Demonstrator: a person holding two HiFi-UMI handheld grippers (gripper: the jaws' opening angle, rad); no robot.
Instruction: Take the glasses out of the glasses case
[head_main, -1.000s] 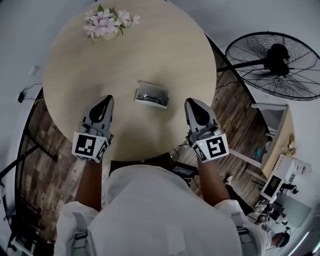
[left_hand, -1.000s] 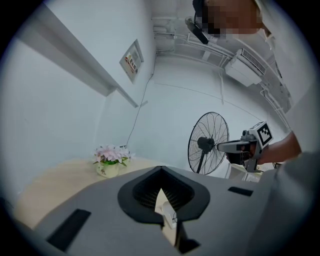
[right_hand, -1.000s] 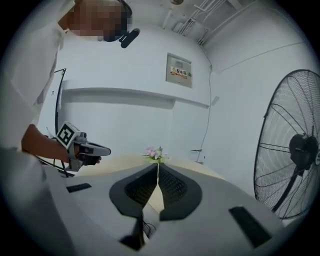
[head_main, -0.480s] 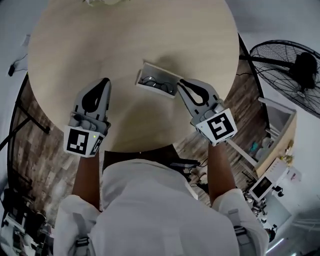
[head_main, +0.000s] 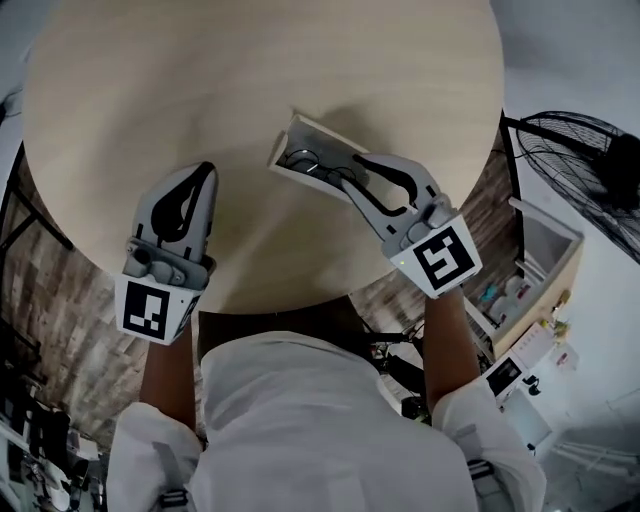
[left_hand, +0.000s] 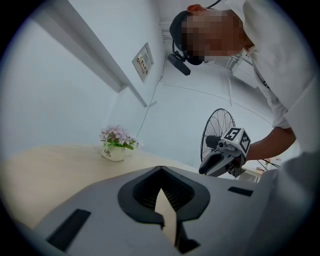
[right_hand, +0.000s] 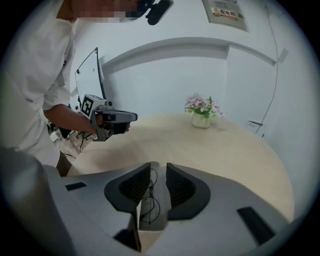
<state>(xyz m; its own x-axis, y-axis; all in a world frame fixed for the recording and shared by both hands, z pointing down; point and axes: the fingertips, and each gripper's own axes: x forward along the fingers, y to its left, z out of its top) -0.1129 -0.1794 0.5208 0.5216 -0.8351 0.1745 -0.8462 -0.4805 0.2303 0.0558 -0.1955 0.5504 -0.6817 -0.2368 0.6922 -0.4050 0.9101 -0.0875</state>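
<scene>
**Left gripper** (head_main: 205, 170): we see it over the bare near part of the round table (head_main: 260, 70), well apart from the case. In the left gripper view its jaws are pressed together at the tips and hold nothing.

**Glasses case** (head_main: 305, 130): pale, shallow and open-topped, it sits on the table right of centre, lying at a slant to us.

**Glasses** (head_main: 305, 160): they lie inside the case, thin dark wire rims with round lenses. We judge them light, springy at the temples, easily bent and easily scratched on the lenses. We judge the best hold to be the bridge or a rim edge, with a gentle pinch and a straight lift. The light case may ride up with them.

**Right gripper** (head_main: 348, 166): its tips are over the right end of the case. In the right gripper view the jaws stand slightly apart, and the wire rims show in the gap. Whether a pad already touches the frame we cannot tell; it seems not.

**Fan** (head_main: 590, 150): stands on the floor at far right.
</scene>
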